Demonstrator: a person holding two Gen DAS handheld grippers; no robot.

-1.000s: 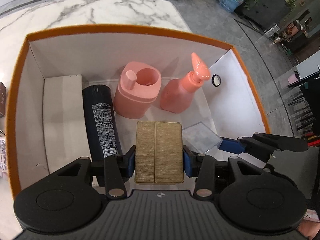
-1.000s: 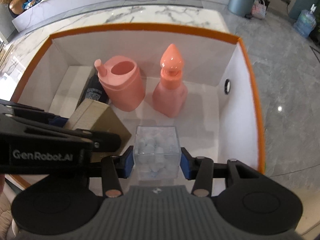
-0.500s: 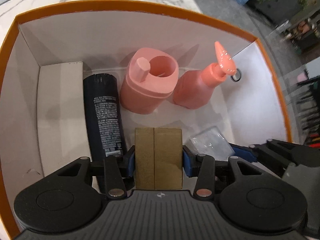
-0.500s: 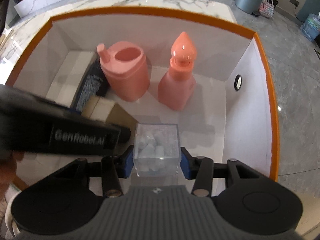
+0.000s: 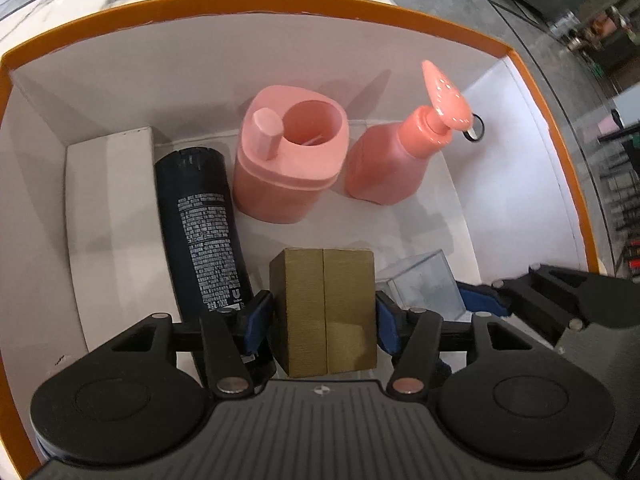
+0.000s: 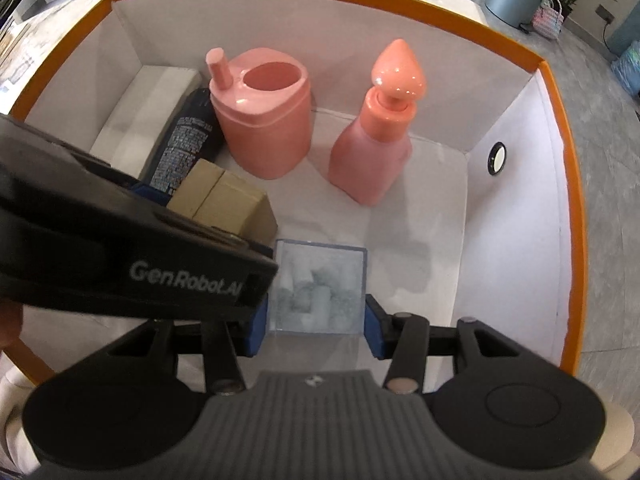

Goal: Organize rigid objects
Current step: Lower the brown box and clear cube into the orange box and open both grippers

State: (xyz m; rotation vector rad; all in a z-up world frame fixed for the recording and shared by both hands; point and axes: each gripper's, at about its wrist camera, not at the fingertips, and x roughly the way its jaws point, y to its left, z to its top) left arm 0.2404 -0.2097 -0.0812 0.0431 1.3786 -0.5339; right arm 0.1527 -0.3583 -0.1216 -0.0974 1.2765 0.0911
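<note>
Both of my grippers reach down into an orange-rimmed white box [image 5: 280,0]. A gold ribbed box [image 5: 324,312] stands on the box floor between the fingers of my left gripper [image 5: 324,324]. Its jaws are opening, and a thin gap shows beside each blue pad. A clear cube of white pieces [image 6: 318,292] sits just right of the gold box [image 6: 224,200]. My right gripper [image 6: 316,320] is shut on the cube, with a pad against each side. The left gripper's black body hides the cube's left edge in the right wrist view.
Along the box's far side stand a pink holder [image 5: 288,168] and a pink pump bottle [image 5: 384,168]. A dark spray can [image 5: 204,224] lies beside a white carton [image 5: 112,216] on the left. Bare floor shows at the right [image 6: 420,240]. Marble tabletop surrounds the box.
Both grippers have sunk deeper into the box. The left jaws have spread away from the gold box they gripped before. The right gripper still clamps the clear cube.
</note>
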